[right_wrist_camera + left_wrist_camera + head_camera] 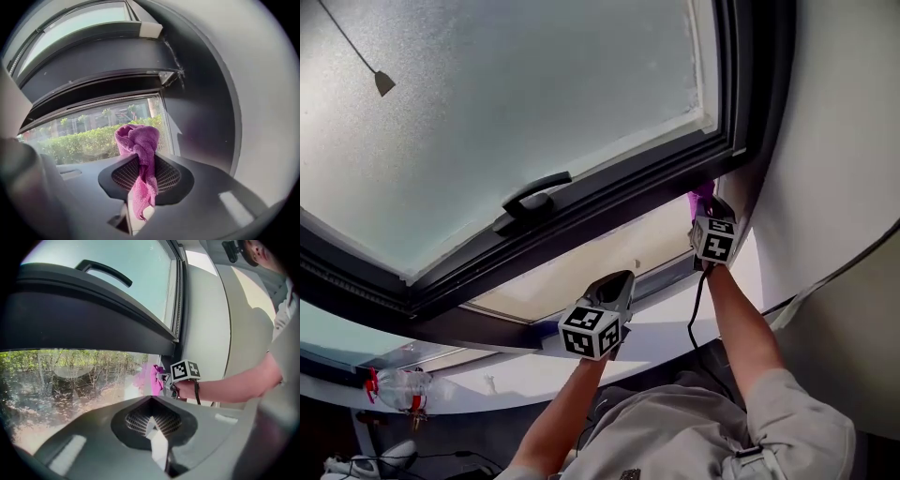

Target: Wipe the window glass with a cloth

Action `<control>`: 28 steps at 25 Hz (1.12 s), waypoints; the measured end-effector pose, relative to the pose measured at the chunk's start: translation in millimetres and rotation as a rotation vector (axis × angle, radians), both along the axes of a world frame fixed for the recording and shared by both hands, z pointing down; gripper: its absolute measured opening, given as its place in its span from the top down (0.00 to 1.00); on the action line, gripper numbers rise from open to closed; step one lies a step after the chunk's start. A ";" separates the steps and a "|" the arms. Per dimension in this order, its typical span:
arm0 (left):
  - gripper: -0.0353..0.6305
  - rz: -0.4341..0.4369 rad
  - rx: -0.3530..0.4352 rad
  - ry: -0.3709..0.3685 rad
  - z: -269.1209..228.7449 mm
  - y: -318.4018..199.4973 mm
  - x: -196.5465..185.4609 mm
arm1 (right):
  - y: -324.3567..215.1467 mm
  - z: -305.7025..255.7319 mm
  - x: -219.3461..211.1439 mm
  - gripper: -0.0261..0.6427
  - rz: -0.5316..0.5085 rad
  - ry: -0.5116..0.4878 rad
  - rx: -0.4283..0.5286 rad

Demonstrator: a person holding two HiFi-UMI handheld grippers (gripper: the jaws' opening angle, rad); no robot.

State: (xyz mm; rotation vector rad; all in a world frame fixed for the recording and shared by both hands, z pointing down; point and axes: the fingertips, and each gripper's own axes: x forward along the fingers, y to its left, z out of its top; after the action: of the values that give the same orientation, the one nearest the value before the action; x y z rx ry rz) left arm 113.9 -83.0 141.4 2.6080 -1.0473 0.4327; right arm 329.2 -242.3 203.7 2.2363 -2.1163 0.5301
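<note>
A crumpled purple cloth [138,140] is bunched between the jaws of my right gripper [140,165], which is shut on it, with a tail hanging down. In the head view this gripper [705,201] holds the cloth [701,193] against the right end of the lower window glass [581,267], close to the dark frame corner. The left gripper view shows the cloth [151,378] touching the clear glass [70,380]. My left gripper [615,285] hovers lower, near the pane's bottom edge. Its jaws [150,420] are shut with nothing between them.
A dark-framed frosted sash [487,112] with a black handle [534,194] hangs over the lower pane. A pull cord weight [384,82] dangles at upper left. A white wall [844,141] closes the right side. On the white sill [675,328] a plastic bottle [398,386] lies far left.
</note>
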 end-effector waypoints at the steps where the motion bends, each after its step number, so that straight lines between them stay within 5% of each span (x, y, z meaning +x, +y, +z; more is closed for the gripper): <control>1: 0.94 0.006 -0.003 -0.002 0.8 0.0 2.6 | -0.8 1.2 4.3 0.81 0.021 -0.015 -0.006; 6: 0.94 0.012 0.002 -0.009 -0.6 -0.3 4.9 | -3.3 7.0 28.7 0.81 0.148 -0.070 -0.041; 15: 0.94 -0.054 -0.003 -0.008 9.4 -3.6 -36.1 | 12.0 6.0 15.2 0.81 0.153 -0.073 -0.028; 20: 0.94 -0.125 -0.019 0.015 21.1 2.2 -89.2 | 37.8 8.5 -32.1 0.81 0.047 -0.024 -0.022; 28: 0.94 -0.208 -0.052 0.019 35.6 37.5 -195.2 | 82.0 14.1 -169.9 0.81 -0.153 0.010 -0.010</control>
State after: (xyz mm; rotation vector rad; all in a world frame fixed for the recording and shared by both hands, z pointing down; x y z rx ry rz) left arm -81.4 -45.4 177.1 2.4215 -1.2672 0.3793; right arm 159.3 -160.3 217.8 2.0444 -2.2501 0.5192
